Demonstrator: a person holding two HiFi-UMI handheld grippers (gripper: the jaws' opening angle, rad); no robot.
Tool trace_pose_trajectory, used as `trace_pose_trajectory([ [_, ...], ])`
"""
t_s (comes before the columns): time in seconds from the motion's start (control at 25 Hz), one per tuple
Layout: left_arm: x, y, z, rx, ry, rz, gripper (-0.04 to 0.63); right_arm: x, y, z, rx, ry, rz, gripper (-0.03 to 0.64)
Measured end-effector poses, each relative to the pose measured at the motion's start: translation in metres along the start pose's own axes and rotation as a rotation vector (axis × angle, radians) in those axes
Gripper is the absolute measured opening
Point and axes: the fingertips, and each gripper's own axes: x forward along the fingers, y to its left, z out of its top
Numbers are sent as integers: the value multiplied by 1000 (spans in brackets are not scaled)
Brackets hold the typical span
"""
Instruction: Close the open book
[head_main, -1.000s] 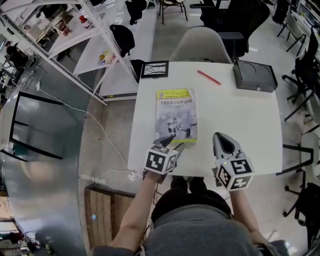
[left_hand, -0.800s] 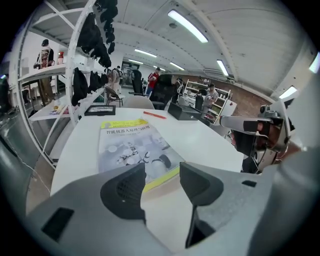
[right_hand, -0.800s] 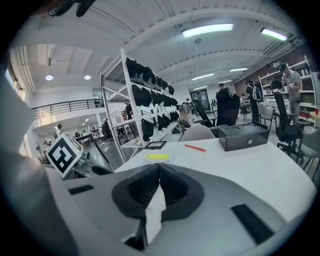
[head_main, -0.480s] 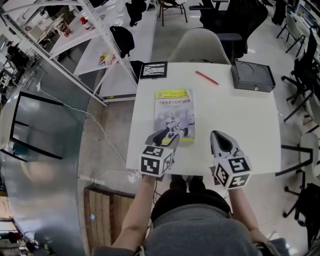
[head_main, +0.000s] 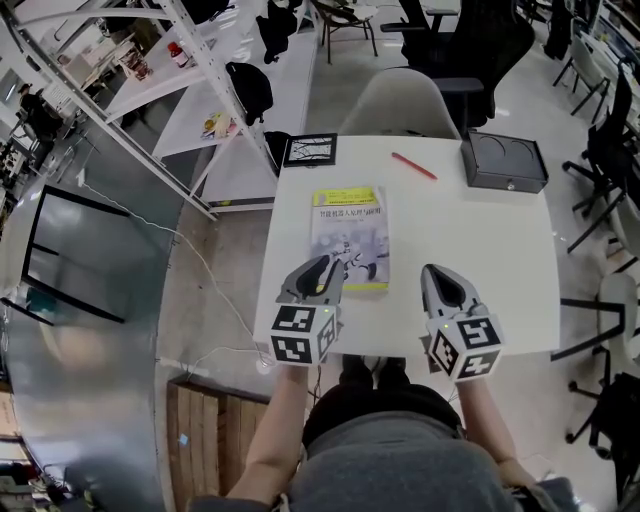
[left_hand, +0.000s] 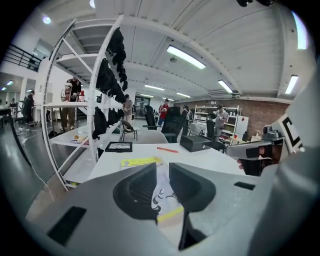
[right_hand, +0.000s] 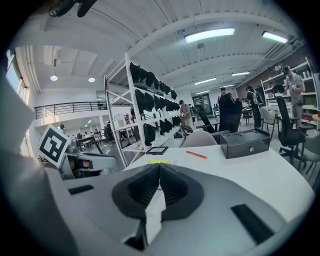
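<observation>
The book (head_main: 348, 235) lies flat and closed on the white table (head_main: 500, 260), grey-and-yellow cover up. It also shows in the left gripper view (left_hand: 141, 162) and as a yellow strip in the right gripper view (right_hand: 159, 161). My left gripper (head_main: 318, 266) hovers above the book's near-left corner without touching it. Its jaws are closing to a narrow gap (left_hand: 162, 172), and nothing is between them. To the right of the book, near the table's front edge, my right gripper (head_main: 437, 272) is shut and empty (right_hand: 159, 172).
At the table's far right stands a black box (head_main: 503, 160), with a red pen (head_main: 414, 166) to its left. A black-framed picture (head_main: 310, 149) sits at the far-left corner. A grey chair (head_main: 400, 95) stands behind the table and a white shelving rack (head_main: 190, 70) to the left.
My left gripper has lifted off the book's near edge and drawn back toward the table's front, its jaws narrowing. The book lies where it was. The right gripper has stayed put.
</observation>
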Motion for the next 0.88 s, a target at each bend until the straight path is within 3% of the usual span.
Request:
trace_pose_trajectory([
  [0.32, -14, 10, 15, -20, -118, 48, 39, -1, 4, 6, -26, -15, 13, 3],
  [0.88, -31, 21, 20, -53, -188, 96, 9, -3, 9, 16, -76, -54, 22, 3],
])
